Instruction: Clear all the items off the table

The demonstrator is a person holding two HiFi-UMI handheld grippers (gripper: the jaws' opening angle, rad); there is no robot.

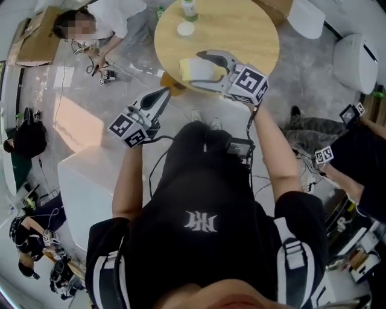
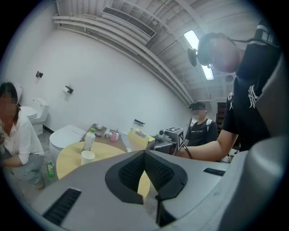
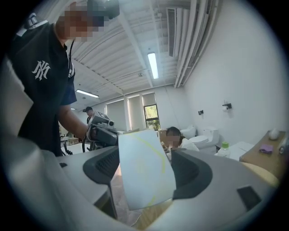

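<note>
Head view, looking steeply down: the right gripper [image 1: 194, 67] grips a pale yellow rectangular pack [image 1: 204, 72], its fingers spread wide and pressed against the pack's two sides, over the near edge of a round light-wood desk [image 1: 241, 33]. Farther back on the desk stand a white paper cup [image 1: 186, 28] and a pale plastic bottle with a green cap [image 1: 189, 7]. The left gripper [image 1: 165, 93] hovers just off the desk's edge, fingers closed together, holding nothing.

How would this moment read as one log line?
right gripper: grips pale yellow item | left gripper: shut, empty | round table: bottle, cup on it
</note>
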